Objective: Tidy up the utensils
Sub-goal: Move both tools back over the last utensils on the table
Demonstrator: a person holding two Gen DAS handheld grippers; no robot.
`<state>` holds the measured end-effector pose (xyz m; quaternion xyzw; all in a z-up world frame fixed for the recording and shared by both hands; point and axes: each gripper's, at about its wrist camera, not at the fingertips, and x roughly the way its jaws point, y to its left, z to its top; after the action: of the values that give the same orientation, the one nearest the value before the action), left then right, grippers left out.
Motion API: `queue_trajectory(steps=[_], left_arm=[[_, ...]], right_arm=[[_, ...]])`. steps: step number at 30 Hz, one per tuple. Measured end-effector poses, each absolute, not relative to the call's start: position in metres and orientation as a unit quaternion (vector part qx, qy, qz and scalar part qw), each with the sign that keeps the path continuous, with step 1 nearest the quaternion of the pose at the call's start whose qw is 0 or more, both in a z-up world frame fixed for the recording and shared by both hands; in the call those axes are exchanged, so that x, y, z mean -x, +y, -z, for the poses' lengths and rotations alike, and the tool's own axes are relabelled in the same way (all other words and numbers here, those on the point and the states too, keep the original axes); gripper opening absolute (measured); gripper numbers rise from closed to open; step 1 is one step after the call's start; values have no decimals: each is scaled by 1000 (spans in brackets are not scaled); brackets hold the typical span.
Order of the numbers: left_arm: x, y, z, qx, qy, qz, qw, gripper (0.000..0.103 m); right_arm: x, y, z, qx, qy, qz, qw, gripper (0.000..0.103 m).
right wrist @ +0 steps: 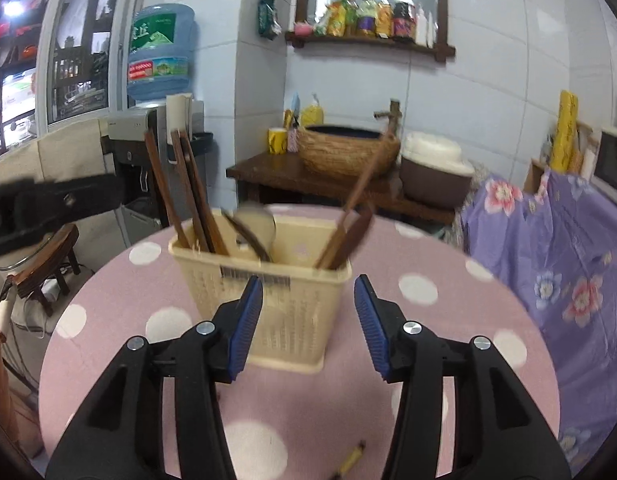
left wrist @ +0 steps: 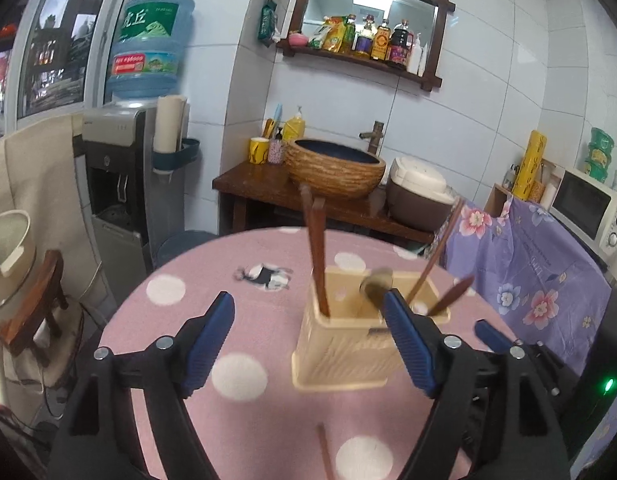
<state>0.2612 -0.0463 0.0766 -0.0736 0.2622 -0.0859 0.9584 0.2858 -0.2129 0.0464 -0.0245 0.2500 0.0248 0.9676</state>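
Observation:
A cream plastic utensil holder (left wrist: 340,352) (right wrist: 292,320) stands on the pink polka-dot table (left wrist: 168,320) (right wrist: 428,340). Brown chopsticks (left wrist: 314,248) (right wrist: 188,192) lean in its left side, and more chopsticks (left wrist: 440,252) (right wrist: 360,188) with a dark spoon (left wrist: 452,296) lean on the right. A blurred metal spoon (left wrist: 378,280) (right wrist: 252,232) sits in the middle. My left gripper (left wrist: 308,304) is open wide just before the holder, with nothing gripped. My right gripper (right wrist: 308,284) is open in front of the holder, and its pads touch nothing.
A loose chopstick (left wrist: 324,452) and a small yellowish stick (right wrist: 350,460) lie on the table near me. Behind are a wooden counter with a woven basin (left wrist: 334,168), a rice cooker (left wrist: 418,196), a water dispenser (left wrist: 120,184), and a purple floral cloth (left wrist: 520,264) on the right.

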Motion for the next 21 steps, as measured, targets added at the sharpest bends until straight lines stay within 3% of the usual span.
queue_trajectory(steps=[9, 21], left_arm=[[-207, -19, 8, 92, 344, 50, 933, 77], [-186, -29, 47, 73, 379, 48, 921, 75]], right_arm=[[-195, -219, 44, -22, 394, 13, 919, 49], [-213, -251, 70, -122, 417, 43, 899, 49]])
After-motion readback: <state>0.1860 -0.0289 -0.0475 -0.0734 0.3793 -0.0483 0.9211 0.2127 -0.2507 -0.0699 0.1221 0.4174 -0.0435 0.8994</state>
